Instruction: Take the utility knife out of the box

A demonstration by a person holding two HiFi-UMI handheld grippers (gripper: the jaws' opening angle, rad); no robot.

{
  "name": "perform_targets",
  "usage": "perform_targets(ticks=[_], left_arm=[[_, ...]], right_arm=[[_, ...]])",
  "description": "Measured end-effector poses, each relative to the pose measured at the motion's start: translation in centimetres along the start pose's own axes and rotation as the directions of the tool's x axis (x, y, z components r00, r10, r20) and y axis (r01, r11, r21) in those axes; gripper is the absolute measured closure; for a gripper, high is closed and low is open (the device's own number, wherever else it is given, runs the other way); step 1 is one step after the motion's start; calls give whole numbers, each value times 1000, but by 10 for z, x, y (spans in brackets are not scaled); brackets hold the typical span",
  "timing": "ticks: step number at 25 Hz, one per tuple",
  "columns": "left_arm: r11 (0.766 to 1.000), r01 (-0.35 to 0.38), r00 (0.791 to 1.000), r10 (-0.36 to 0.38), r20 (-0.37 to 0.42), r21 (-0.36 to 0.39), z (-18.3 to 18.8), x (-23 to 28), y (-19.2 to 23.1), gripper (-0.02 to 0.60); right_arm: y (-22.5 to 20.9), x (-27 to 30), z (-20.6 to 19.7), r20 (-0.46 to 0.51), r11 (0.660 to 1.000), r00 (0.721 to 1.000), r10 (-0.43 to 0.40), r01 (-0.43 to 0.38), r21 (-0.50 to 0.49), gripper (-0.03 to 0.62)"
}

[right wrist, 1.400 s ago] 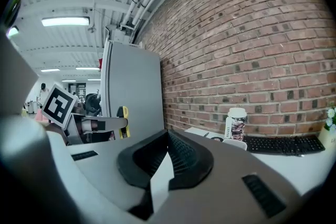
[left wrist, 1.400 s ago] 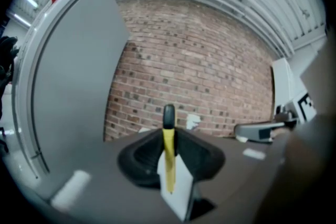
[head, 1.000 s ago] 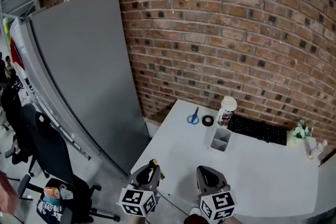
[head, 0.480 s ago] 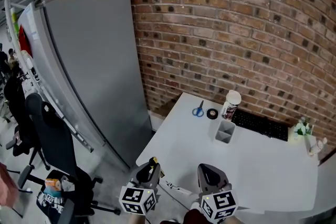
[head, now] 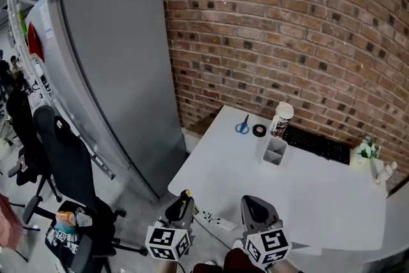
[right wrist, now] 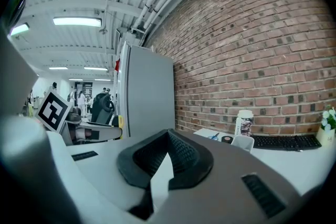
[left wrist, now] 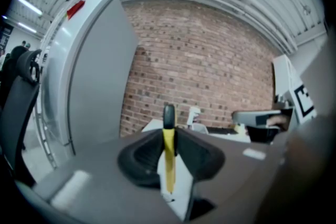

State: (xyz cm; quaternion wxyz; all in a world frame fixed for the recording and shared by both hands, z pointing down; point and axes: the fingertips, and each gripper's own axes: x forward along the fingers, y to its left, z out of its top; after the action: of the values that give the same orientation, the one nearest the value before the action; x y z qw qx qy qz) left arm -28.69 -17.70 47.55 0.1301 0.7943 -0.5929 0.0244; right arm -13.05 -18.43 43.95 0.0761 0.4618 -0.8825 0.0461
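Showed the closing stage of the task, as seen from the head view and both gripper views. Found the utility knife (left wrist: 168, 157) clamped in the left gripper (head: 182, 204), with the jaws partway apart and both pads pressed onto its thin sides. Was held edge-on and pointing forward, with the yellow body between the pads and the black end reaching past their tips. Was too blurred at that black end to tell blade out from blade in. Found the right gripper (right wrist: 168, 136) beside the left one, with jaw tips closed together and nothing between the pads. Were both held low at the near edge of the head view, just short of the near edge of the white table (head: 319, 198), pointing toward the brick wall. Located the small grey box (head: 275, 151) on the far half of the table, well apart from the knife and from both grippers. Was flanked on the wall side by blue-handled scissors (head: 242, 127), a black tape roll (head: 259, 130), a white-capped bottle (head: 279, 119) and a black keyboard (head: 316, 144). Was too small in every view to tell whether anything lay inside. Judged from this layout: knife clear of the box and secure in the left grip, hence removal itself done. Left over, at most, setting the knife down somewhere, a step not named in the task sentence and not yet done here.
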Motion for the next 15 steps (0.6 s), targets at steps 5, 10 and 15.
perform_targets(ticks=[5, 10, 15], left_arm=[[1000, -19, 1000, 19, 5, 1, -2, -14, 3, 502], [999, -34, 999, 34, 9, -5, -5, -27, 4, 502], [999, -36, 999, 36, 22, -3, -3, -38, 4, 502]], right_arm=[[10, -6, -1, 2, 1000, 1000, 13, -13, 1, 586], [17, -15, -7, 0, 1000, 1000, 20, -20, 4, 586], [25, -22, -6, 9, 1000, 1000, 20, -20, 0, 586]])
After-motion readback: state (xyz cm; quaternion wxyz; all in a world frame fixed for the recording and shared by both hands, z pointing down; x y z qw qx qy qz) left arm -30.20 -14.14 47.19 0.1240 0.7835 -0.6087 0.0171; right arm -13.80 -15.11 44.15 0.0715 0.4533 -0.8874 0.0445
